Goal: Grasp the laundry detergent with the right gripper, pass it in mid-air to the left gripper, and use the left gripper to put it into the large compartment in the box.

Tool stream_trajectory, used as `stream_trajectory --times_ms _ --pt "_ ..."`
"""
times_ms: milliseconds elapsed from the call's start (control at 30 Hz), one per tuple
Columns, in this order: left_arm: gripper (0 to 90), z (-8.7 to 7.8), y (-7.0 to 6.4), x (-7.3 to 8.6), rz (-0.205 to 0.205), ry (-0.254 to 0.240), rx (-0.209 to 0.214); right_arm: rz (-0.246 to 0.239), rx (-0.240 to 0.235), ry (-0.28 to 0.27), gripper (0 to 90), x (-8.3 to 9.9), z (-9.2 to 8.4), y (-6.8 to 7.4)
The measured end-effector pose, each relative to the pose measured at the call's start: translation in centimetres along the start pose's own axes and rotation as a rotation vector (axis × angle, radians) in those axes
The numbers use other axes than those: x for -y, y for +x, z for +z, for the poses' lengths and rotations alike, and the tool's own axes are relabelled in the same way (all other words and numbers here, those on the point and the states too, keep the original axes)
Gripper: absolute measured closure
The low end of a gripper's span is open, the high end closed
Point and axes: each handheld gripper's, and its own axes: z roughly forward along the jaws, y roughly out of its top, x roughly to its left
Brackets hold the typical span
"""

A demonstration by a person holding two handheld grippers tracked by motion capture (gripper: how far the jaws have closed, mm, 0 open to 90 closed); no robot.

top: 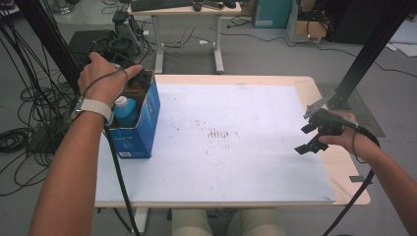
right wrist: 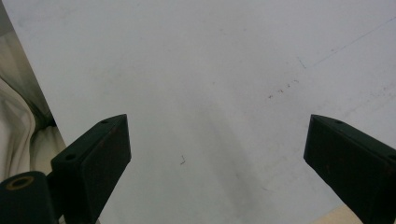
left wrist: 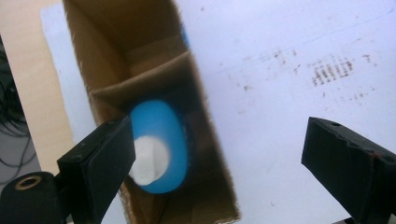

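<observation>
Hovering over the blue cardboard box (top: 140,123), the left tool (left wrist: 215,154) has its jaws spread wide with nothing gripped. Below them, a blue bottle with a white cap (left wrist: 156,151) stands upright in one of the box's compartments. The box sits at the left edge of the white tabletop (top: 236,157). Over the right edge, the right tool (right wrist: 217,154) is also open and empty.

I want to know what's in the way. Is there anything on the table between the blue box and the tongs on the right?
Nothing. In the high view, between the blue box and the right tongs lies bare white tabletop, just smudged.
</observation>
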Motion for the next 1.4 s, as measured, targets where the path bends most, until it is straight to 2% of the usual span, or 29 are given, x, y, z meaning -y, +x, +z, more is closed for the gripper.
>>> stream_trajectory --times_ms 200,267,300,333,467,533,667,767,900,1200,1267,1400 --pt "9.7 -1.1 -2.8 -1.0 0.126 -0.012 0.007 0.001 0.006 -0.007 7.2 0.0 -0.4 0.0" --pt "9.2 -1.2 -3.7 -1.2 0.158 -0.012 0.011 0.006 0.007 -0.011 7.2 0.1 -0.5 0.0" --pt "9.3 -1.4 -4.3 -1.3 0.190 -0.011 0.014 0.021 0.009 -0.003 7.2 0.1 -0.6 0.1" --pt "9.3 -1.4 -4.8 -1.4 0.204 -0.018 0.026 0.048 0.012 0.016 7.2 0.2 -0.8 0.2" --pt "9.3 -1.4 -6.5 -1.7 0.261 -0.020 0.038 0.056 0.009 0.015 7.2 0.3 -0.9 0.3" --pt "9.4 -1.2 -7.4 -1.9 0.305 -0.007 0.051 0.055 0.010 0.015 7.2 0.3 -0.9 0.3" --pt "9.5 -0.6 -8.9 -2.0 0.362 -0.002 0.072 0.056 0.009 0.012 7.2 0.3 -1.0 0.4" --pt "9.6 -0.3 -9.7 -2.1 0.433 0.026 0.091 0.058 0.010 0.012 7.2 0.4 -1.1 0.4" --pt "9.8 0.3 -10.6 -2.3 0.511 0.064 0.085 0.060 0.011 0.008 7.2 0.4 -1.2 0.4" --pt "9.7 1.4 -11.8 -2.3 0.576 0.079 0.101 0.062 0.009 0.001 7.2 0.5 -1.6 0.6" --pt "9.7 1.6 -12.1 -2.2 0.588 0.082 0.102 0.050 0.012 0.030 7.2 0.4 -1.8 0.5" --pt "9.7 2.3 -12.6 -2.0 0.625 0.086 0.108 0.055 0.010 0.023 7.2 0.5 -1.8 0.5"
